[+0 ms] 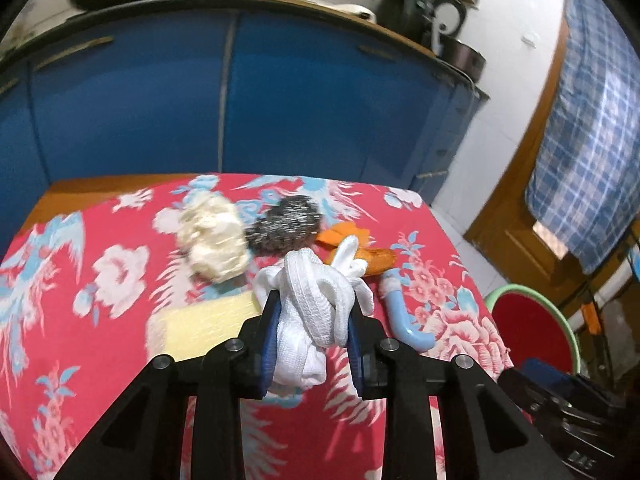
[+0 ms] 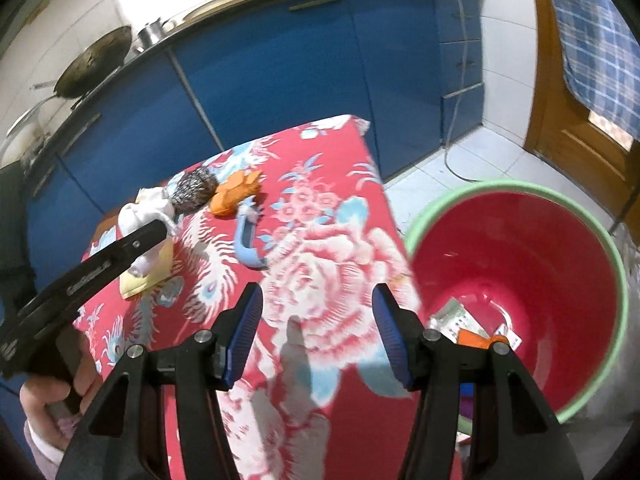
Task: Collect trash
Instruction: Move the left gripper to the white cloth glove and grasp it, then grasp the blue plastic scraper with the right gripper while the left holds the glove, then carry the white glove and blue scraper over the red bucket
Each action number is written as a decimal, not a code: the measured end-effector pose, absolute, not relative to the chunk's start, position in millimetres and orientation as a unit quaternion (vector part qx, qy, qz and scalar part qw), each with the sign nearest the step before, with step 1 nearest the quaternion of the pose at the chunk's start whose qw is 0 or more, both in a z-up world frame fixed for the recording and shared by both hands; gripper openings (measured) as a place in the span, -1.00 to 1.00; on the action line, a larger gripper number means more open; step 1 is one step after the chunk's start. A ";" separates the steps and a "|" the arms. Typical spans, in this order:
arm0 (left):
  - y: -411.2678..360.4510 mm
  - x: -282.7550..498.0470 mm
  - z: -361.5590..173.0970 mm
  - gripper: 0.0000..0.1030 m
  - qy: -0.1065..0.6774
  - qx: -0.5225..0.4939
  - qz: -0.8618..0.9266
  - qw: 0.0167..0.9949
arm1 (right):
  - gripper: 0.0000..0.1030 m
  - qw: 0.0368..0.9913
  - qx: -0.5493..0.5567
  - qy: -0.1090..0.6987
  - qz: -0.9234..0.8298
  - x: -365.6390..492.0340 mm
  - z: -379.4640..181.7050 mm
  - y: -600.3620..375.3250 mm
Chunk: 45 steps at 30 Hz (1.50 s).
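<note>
Now my left gripper [image 1: 314, 320] pinches a white cloth wad [image 1: 316, 304], seemingly lifted off the table [image 1: 80, 320]; my right gripper [image 2: 318, 336] is spread, empty

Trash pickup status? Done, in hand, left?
Done: wrappers already lie in the red basin. In hand: left gripper clamps a white cloth; right gripper is empty. Left on table: steel scourer, orange peel, blue handle, cream wad.
</note>
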<state>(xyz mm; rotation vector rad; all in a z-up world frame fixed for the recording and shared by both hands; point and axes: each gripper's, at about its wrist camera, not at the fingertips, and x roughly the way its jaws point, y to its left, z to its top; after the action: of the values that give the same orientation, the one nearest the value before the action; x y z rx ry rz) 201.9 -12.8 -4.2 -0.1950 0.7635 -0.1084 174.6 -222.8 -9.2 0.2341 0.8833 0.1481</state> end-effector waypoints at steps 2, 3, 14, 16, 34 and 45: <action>-7.3 199.2 -6.5 -0.42 0.369 -0.100 -0.044 0.923 | 0.15 0.894 0.105 0.428 0.077 180.7 -10.9 -214.5; -3.8 198.2 -7.4 -0.42 0.368 -0.102 -0.040 0.923 | 0.15 0.894 0.100 0.429 0.082 184.8 -11.8 -209.0; 7.8 197.8 -15.1 -0.42 0.365 -0.105 -0.028 0.924 | 0.15 0.896 0.039 0.429 0.111 218.2 -18.2 -161.7; 7.8 198.0 -15.6 -0.42 0.366 -0.105 -0.029 0.924 | 0.08 0.895 0.032 0.430 0.112 222.9 -20.4 -156.9; 7.8 198.1 -15.1 -0.42 0.363 -0.107 -0.031 0.925 | -0.65 0.888 0.014 0.446 0.114 235.7 -34.3 -143.5; 4.1 196.1 -12.3 -0.42 0.356 -0.105 -0.036 0.928 | -0.65 0.901 0.029 0.418 0.113 202.5 -13.5 -162.3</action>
<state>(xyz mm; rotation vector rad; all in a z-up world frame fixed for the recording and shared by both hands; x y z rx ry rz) 196.1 4.1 -12.3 -0.2152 0.7291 -0.0742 202.5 -162.3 -13.5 0.0601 0.8644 0.2334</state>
